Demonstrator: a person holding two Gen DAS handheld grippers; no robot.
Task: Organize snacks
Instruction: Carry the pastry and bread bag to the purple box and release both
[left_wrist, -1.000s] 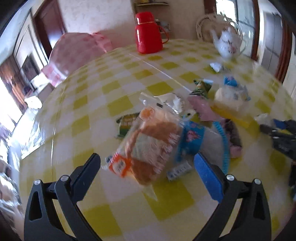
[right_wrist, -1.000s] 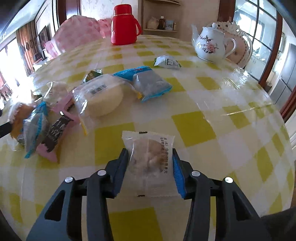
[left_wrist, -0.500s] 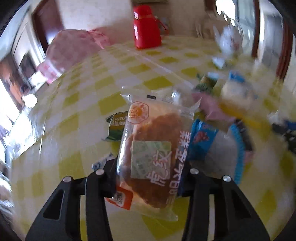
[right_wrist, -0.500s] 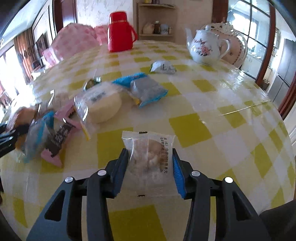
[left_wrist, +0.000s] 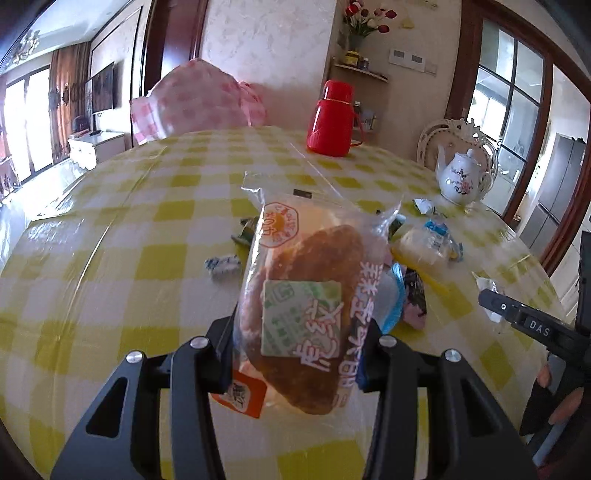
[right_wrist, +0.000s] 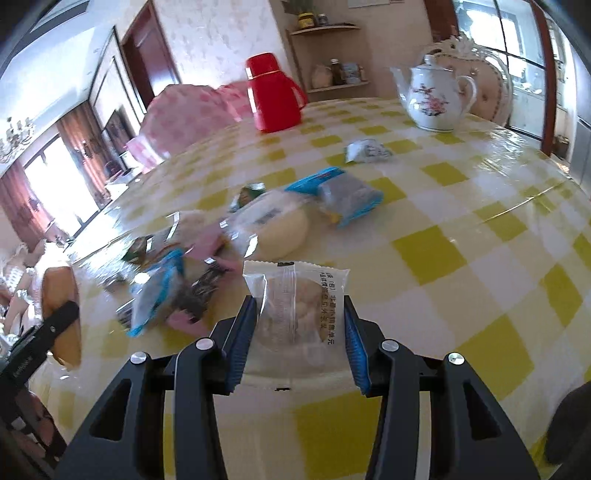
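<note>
While both jaws pinch wrapped snacks, the bread packet (left_wrist: 303, 314) hides the pile (left_wrist: 410, 280) behind.

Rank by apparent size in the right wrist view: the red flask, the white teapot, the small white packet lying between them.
1. White teapot and red flask: they look about alike, so I do not rank them.
2. Small white packet: clearly the smallest, although it lies nearer to the camera.
</note>
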